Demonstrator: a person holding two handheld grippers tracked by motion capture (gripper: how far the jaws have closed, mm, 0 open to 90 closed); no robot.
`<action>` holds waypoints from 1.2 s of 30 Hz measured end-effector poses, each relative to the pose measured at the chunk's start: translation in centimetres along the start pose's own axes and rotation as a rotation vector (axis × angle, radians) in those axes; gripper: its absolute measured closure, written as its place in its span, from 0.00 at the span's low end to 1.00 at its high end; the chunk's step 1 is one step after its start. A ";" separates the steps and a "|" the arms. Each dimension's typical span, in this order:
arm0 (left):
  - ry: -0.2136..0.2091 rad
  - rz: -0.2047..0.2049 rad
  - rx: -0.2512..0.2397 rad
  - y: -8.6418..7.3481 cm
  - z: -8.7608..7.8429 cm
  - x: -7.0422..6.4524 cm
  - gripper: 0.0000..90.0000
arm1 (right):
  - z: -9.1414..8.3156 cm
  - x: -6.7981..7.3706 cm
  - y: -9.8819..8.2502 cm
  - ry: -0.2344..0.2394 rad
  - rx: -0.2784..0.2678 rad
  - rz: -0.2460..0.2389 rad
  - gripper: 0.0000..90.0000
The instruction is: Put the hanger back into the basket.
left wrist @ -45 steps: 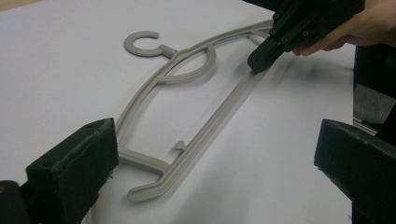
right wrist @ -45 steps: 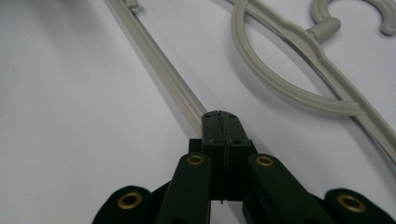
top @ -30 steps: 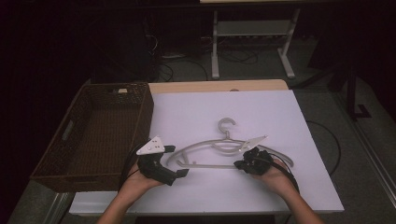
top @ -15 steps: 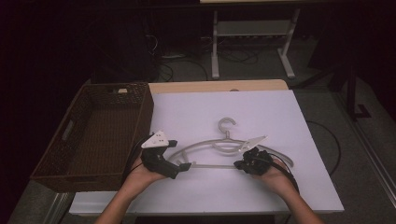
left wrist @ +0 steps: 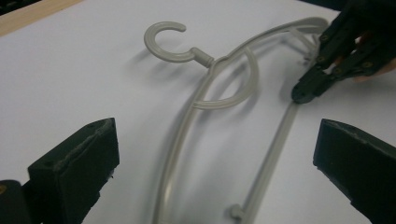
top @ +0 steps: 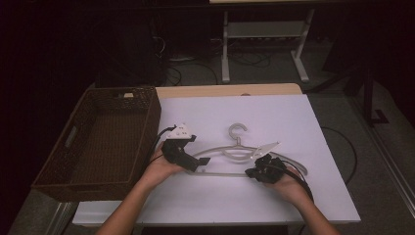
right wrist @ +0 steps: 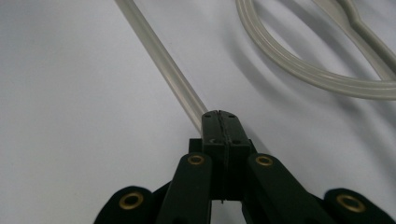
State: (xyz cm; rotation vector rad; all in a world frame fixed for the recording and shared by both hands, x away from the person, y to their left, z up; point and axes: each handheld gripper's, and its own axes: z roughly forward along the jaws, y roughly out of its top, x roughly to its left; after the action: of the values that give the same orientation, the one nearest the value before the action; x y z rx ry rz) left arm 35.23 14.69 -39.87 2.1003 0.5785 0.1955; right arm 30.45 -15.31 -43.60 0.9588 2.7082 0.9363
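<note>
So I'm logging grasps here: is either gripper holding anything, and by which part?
The right gripper is shut on the hanger, pinching its straight bottom bar. The left gripper is open and holds nothing.

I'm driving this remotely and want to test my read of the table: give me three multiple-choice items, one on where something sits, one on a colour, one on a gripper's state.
1. Where is the wicker basket?
A. At the table's left side, left of the white sheet
B. On the sheet's right edge
C. On top of the hanger

2. What colour is the hanger?
A. Bright red
B. Pale grey
C. Black

3. How do the left gripper's jaws stand?
A. Shut on the hook
B. Shut on the basket rim
C. Wide open, hanger between them

Answers: 1 A, the high view shows it beside the sheet at left. 2 B, seen in all three views. 3 C, the left gripper view shows both pads far apart, while the right gripper is closed at the bar.
</note>
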 end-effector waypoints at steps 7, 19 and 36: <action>-0.007 0.018 0.046 0.3 2.3 1.1 0.09 | 0.0 0.0 0.0 0.001 0.000 0.000 1.00; -0.011 0.089 0.162 0.2 5.8 2.1 0.29 | 0.0 -0.1 0.0 0.008 0.000 0.001 1.00; -0.061 0.168 0.269 1.3 7.8 2.2 0.69 | 0.0 -0.2 0.0 0.010 -0.001 0.005 1.00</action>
State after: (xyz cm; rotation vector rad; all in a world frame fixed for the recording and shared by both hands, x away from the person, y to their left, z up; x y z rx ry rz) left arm 40.37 9.30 -43.40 2.4090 0.4089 0.1546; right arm 30.55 -15.43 -43.62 0.9638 2.7146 0.9466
